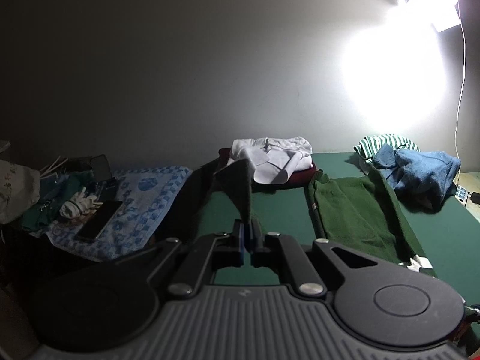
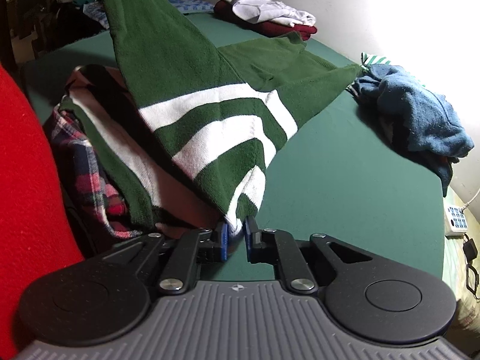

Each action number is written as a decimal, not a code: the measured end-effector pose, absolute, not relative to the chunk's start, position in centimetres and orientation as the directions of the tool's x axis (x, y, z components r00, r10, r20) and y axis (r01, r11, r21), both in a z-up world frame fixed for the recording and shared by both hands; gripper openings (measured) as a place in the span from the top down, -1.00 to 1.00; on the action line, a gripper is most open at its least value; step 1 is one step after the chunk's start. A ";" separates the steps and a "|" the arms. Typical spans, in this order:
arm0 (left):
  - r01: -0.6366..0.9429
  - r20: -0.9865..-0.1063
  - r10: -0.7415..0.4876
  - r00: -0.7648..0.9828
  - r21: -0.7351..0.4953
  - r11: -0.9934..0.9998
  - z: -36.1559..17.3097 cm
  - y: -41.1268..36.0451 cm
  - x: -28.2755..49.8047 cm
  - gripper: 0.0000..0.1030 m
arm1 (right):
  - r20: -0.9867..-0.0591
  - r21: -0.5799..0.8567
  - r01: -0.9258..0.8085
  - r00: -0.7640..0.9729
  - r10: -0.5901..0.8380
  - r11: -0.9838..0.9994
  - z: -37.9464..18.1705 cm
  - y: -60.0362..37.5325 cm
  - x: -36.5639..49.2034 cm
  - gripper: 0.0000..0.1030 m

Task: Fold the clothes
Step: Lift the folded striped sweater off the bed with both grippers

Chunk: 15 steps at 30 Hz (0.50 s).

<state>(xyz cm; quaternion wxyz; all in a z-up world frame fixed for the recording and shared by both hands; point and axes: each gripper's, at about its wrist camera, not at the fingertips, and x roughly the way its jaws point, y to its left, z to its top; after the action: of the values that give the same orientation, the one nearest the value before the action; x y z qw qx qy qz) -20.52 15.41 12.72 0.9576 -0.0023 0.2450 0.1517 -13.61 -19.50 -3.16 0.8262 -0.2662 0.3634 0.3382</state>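
The right gripper [image 2: 235,234] pinches the striped hem of a fuzzy green knit sweater [image 2: 210,114], which drapes up over a plaid flannel shirt [image 2: 87,162]. The left gripper [image 1: 247,234] is clamped on another dark green corner lifted off the smooth green tabletop [image 2: 345,180]. Beyond lie a nubby blue fleece [image 2: 420,120] and a folded white shirt [image 1: 270,156].

Each handheld black gripper [image 1: 247,234] [image 2: 235,237] has blue pads [image 2: 222,240], silver screws, ribbed grey housing; a red garment [image 2: 27,198] is worn.
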 end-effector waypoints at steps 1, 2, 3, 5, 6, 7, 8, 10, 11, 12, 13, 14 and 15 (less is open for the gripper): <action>-0.289 -0.477 0.291 0.829 0.079 0.954 12.4 15.4 -20.5 0.91 | -0.791 -0.185 -0.762 0.491 0.366 0.621 -2.9 -19.6 -13.6 0.63; -0.287 -0.484 0.292 0.825 0.087 0.954 12.1 15.3 -20.5 0.91 | -0.794 -0.163 -0.765 0.477 0.377 0.623 -2.4 -19.8 -13.5 0.63; -0.285 -0.489 0.293 0.821 0.093 0.954 11.9 15.3 -20.5 0.91 | -0.791 -0.130 -0.763 0.465 0.398 0.633 -1.6 -20.1 -13.5 0.63; -0.287 -0.490 0.289 0.822 0.081 0.954 11.9 15.4 -20.7 0.91 | -0.781 -0.062 -0.757 0.442 0.440 0.651 -0.1 -20.7 -13.3 0.63; -0.290 -0.490 0.285 0.824 0.068 0.954 12.0 15.5 -20.7 0.91 | -0.765 -0.025 -0.745 0.443 0.467 0.666 0.6 -21.1 -13.1 0.63; -0.292 -0.489 0.283 0.825 0.059 0.955 12.1 15.5 -20.7 0.91 | -0.738 0.012 -0.723 0.460 0.494 0.691 1.1 -21.2 -12.7 0.59; -0.293 -0.487 0.283 0.826 0.058 0.954 12.2 15.4 -20.7 0.91 | -0.725 0.030 -0.706 0.472 0.501 0.708 1.1 -20.9 -12.2 0.58; -0.294 -0.482 0.284 0.829 0.057 0.954 12.4 15.2 -20.7 0.91 | -0.726 0.037 -0.689 0.480 0.493 0.724 0.2 -19.7 -11.3 0.58; -0.295 -0.481 0.285 0.829 0.057 0.954 12.4 15.2 -20.7 0.91 | -0.726 0.041 -0.680 0.483 0.489 0.732 -0.3 -19.1 -10.8 0.59; -0.298 -0.481 0.286 0.828 0.055 0.953 12.5 15.1 -20.8 0.91 | -0.726 0.044 -0.671 0.487 0.485 0.740 -0.7 -18.4 -10.3 0.59; -0.302 -0.483 0.289 0.827 0.052 0.952 12.6 15.1 -20.8 0.91 | -0.737 0.041 -0.673 0.479 0.477 0.739 -1.3 -18.0 -10.1 0.60; -0.312 -0.486 0.296 0.822 0.049 0.949 12.6 15.2 -20.9 0.91 | -0.757 0.032 -0.684 0.459 0.465 0.729 -2.1 -17.7 -10.1 0.60; -0.322 -0.490 0.302 0.818 0.046 0.946 12.6 15.3 -20.9 0.91 | -0.777 0.024 -0.695 0.439 0.451 0.718 -2.8 -17.4 -10.0 0.60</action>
<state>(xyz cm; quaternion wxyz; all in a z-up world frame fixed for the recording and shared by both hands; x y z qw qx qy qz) -20.90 15.31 12.57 0.9532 -0.0191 0.2536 0.1636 -10.02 -17.44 -2.77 0.8347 -0.1514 0.4030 0.3435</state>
